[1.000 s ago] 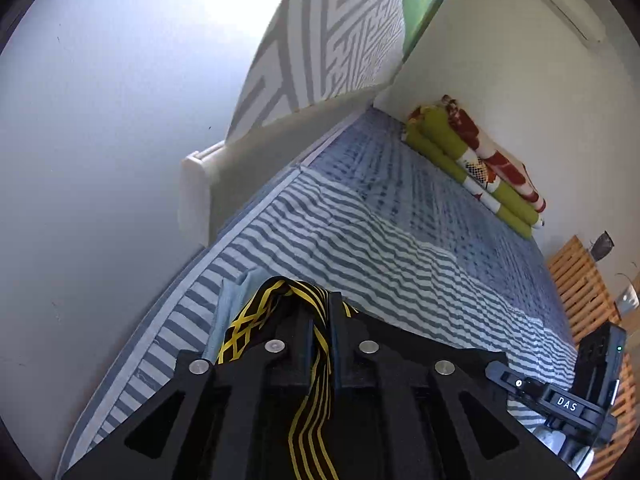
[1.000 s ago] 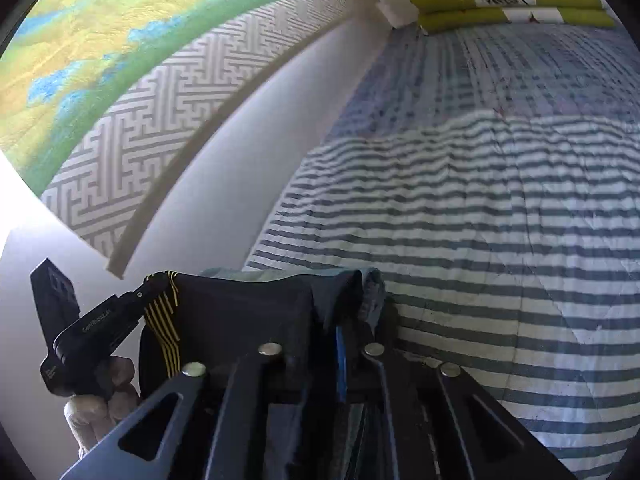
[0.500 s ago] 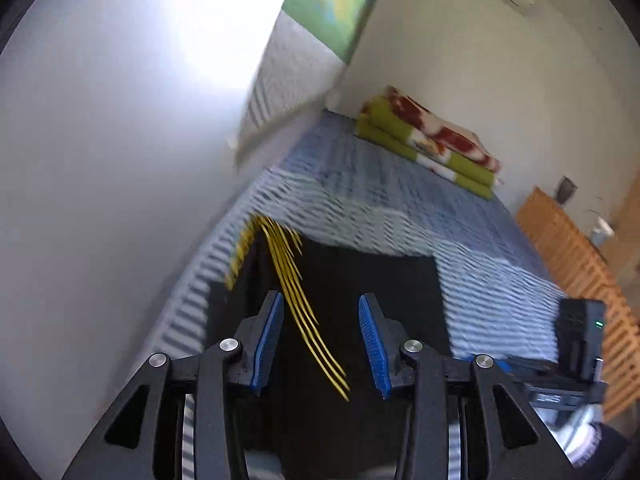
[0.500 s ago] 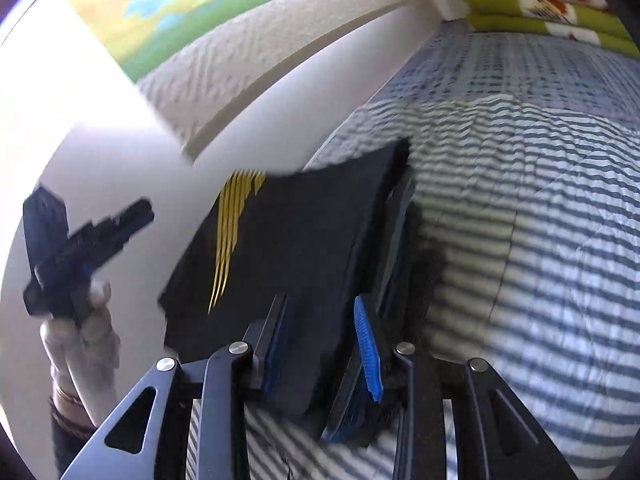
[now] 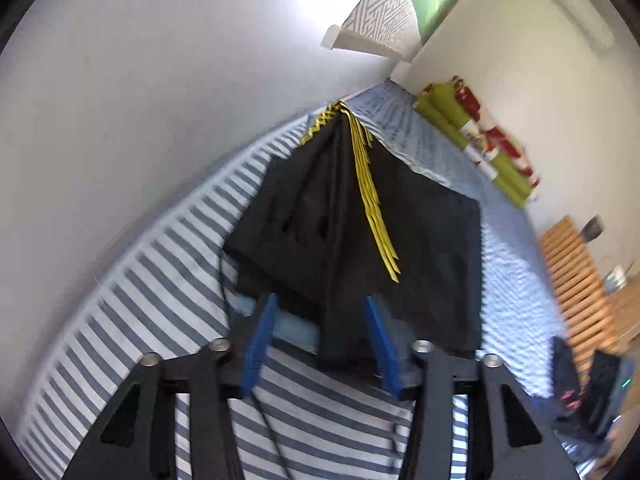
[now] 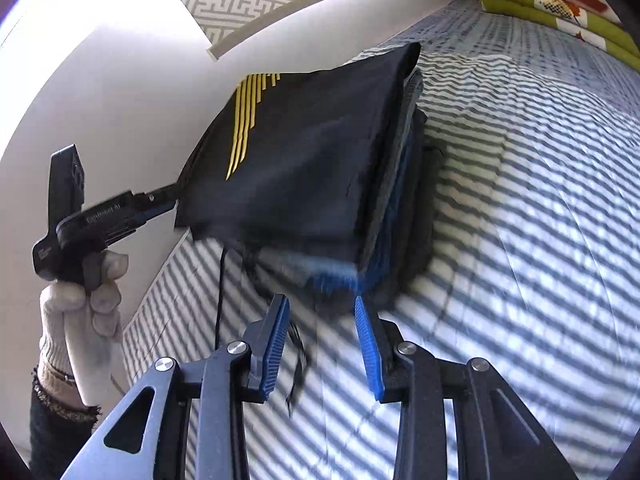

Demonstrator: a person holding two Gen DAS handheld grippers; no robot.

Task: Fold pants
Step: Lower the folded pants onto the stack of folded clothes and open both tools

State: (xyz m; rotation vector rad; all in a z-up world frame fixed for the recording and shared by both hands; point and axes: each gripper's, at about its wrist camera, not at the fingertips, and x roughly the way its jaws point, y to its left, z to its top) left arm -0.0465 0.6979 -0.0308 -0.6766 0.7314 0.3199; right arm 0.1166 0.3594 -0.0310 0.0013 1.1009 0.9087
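On the bed (image 6: 520, 208), two tools — left tool (image 5: 320, 336) and right tool (image 6: 322, 332) — stand with jaws spread, gripping nothing. One pair of pants (image 6: 304, 148) lies folded just ahead: black, with yellow stripes (image 5: 370, 200), atop a stack of folded garments (image 6: 396, 200). Its long axis cannot be told.

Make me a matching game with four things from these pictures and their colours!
Things:
1. pants
2. gripper pads
3. folded blanket
4. bed sheet

Colours:
a. blue
b. green with red and white
c. black with yellow stripes
d. grey and white stripes

Pairs: 1-c, 2-a, 3-b, 4-d
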